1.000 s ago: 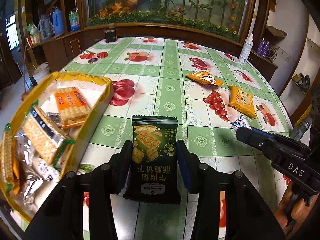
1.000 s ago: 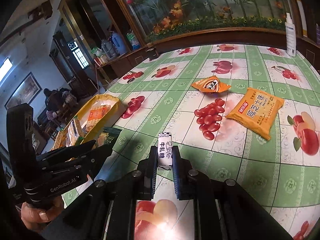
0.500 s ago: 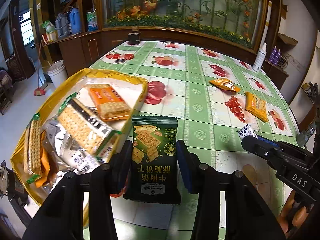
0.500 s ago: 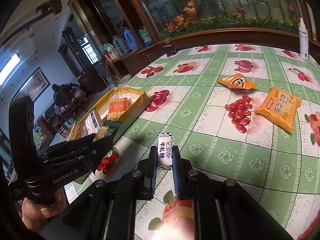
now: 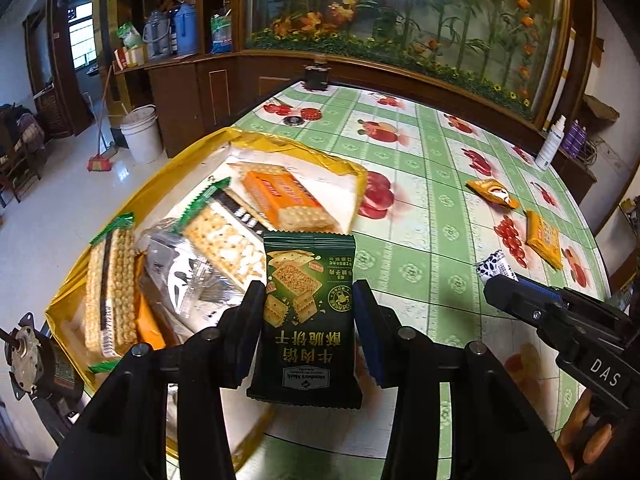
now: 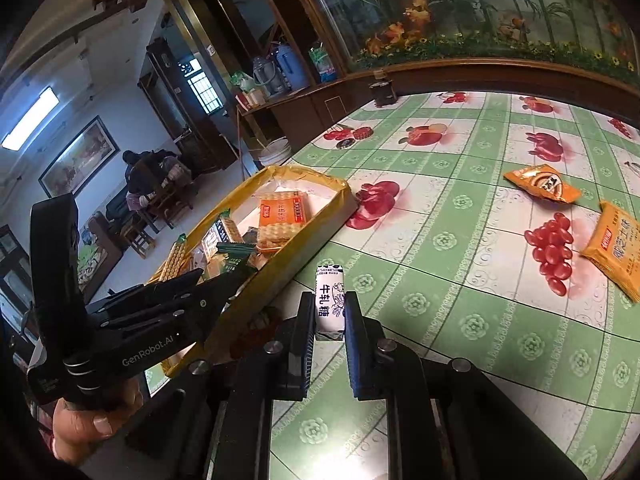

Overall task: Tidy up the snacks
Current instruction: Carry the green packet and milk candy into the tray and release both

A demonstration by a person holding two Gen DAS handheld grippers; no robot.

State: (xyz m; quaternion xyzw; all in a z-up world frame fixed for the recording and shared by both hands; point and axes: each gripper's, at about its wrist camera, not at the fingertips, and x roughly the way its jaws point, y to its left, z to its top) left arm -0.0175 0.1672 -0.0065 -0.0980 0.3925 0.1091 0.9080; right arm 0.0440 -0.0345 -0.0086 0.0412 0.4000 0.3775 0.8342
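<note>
Snacks are in both grips; the left hand-held gripper [image 5: 308, 304] pinches a dark green cracker packet [image 5: 308, 316] by its long edges, long axis running straight out along the fingers, and it hangs over the near edge of the yellow tray [image 5: 120, 216], which lies ahead and to its left; of the two this one is nearer the tray, so it looks set to drop first. The right hand-held gripper [image 6: 330, 312] is pressed onto a small white nougat bar [image 6: 330, 300], upright between the fingers, above the counter [image 6: 460, 280] just right of the tray [image 6: 316, 220]. Green packet is flat, glossy, printed with crackers; two orange packets [image 6: 540, 184] lie well apart on the counter, not yet gathered.
</note>
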